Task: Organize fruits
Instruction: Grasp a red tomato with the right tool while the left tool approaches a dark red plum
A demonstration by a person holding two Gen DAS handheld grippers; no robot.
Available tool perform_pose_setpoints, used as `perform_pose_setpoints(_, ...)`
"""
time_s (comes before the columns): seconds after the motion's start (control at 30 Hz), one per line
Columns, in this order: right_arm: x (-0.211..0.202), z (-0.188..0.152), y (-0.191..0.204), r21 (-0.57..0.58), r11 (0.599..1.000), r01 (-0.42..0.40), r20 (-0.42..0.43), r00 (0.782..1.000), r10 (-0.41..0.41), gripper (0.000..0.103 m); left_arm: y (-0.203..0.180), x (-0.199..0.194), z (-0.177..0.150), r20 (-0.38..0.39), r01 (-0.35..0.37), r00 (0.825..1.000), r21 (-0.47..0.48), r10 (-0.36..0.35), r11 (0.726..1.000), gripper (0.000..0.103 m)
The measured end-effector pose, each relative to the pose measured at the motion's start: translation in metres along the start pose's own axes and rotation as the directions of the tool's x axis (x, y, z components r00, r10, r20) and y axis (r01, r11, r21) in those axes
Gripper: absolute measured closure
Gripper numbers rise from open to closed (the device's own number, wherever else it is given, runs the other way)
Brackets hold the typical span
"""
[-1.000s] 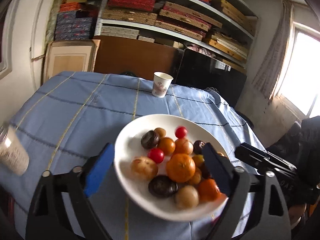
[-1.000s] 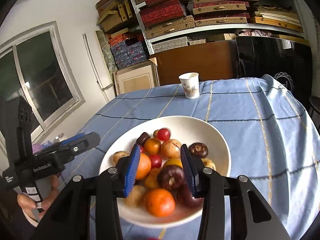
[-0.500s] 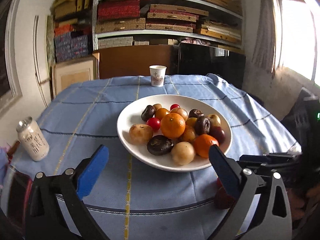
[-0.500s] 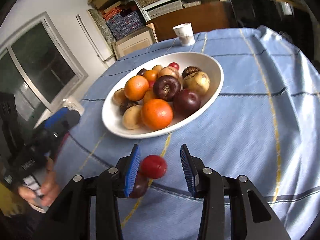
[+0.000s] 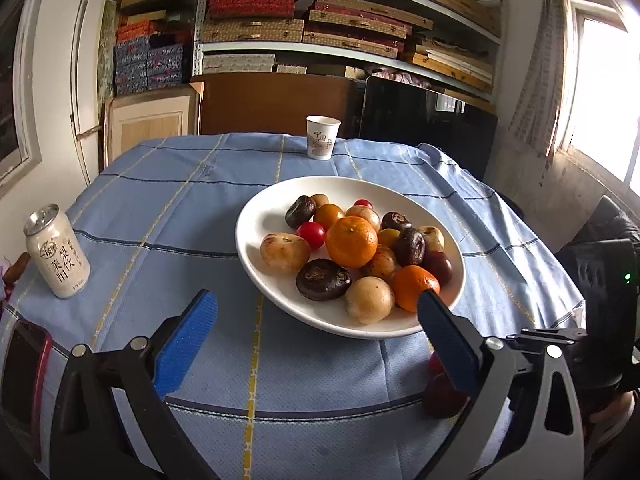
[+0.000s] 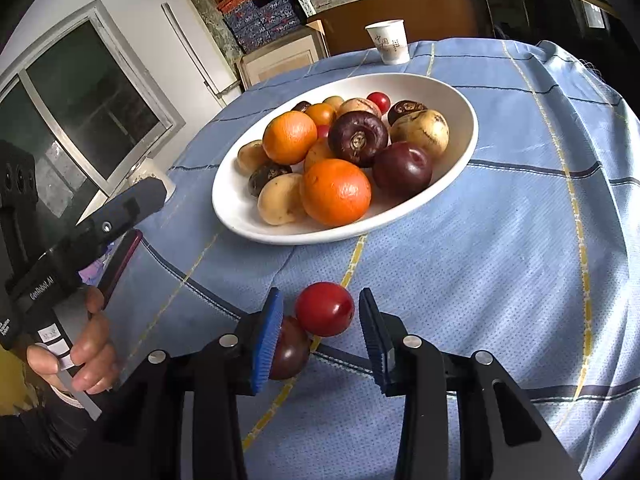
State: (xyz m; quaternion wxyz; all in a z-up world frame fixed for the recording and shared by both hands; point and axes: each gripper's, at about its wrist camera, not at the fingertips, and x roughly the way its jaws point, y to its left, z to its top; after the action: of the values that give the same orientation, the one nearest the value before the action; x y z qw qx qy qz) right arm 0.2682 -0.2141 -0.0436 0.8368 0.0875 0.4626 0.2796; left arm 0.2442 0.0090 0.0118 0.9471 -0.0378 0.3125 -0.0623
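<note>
A: Left wrist view, largest item first?

B: The bench, covered with a blue checked cloth, fills the frame. A shelf unit stacked with boxes stands behind it.

A: Next in size?

B: The white bowl sits right of the bench centre. It holds mixed fruit: two oranges, the upper one on top of the pile, plus pale brown, dark brown and small red fruits.

A: Left hand-held gripper?

B: The left hand-held gripper hangs over the near cloth with its blue pads spread wide. Nothing lies between them. Its right pad overlaps the near rim of the bowl in this view.

A: Smaller items?

B: A drink can stands upright at the left edge. A paper cup stands at the far edge. A phone lies at the near left corner.

A: Right wrist view?

B: The right hand-held gripper points down at the cloth in front of the bowl. Its gap is narrow and the jaws are closing.

A: Anything between them?

B: A red cherry tomato sits between the pads with clearance visible on both sides. A dark plum lies on the cloth just beside it, against the left pad. Both are outside the bowl, near its front rim.

A: Anything else?

B: A person's hand grips the handle of the left device at the left edge.
</note>
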Motion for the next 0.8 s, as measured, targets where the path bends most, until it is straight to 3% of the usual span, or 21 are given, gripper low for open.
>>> perform_pose_setpoints(0.27, 0.009, 0.001, -0.019, 0.131, 0.985, -0.11, -0.041, 0.992, 0.116, 0.063, -0.007, -0.002, -0.001, 0.015, -0.019, 1.0, 0.033, 0.018, 0.999, 0.005)
perform_pose_setpoints(0.47, 0.009, 0.001, -0.028, 0.188, 0.975, -0.12, -0.039, 0.991, 0.129, 0.072, -0.01, -0.003, -0.002, 0.017, -0.02, 1.0, 0.05, 0.019, 0.999, 0.005)
perform_pose_setpoints(0.67, -0.009, 0.003, -0.03, 0.187, 0.98, -0.069, 0.028, 0.998, 0.065, 0.072, -0.018, 0.001, -0.006, -0.024, 0.051, 0.999, 0.08, -0.049, 0.995, 0.005)
perform_pose_setpoints(0.8, -0.024, 0.004, -0.03, 0.163, 0.986, 0.035, 0.09, 0.995, -0.05, 0.072, -0.038, 0.002, -0.014, -0.07, 0.141, 0.989, 0.148, -0.132, 0.979, 0.005)
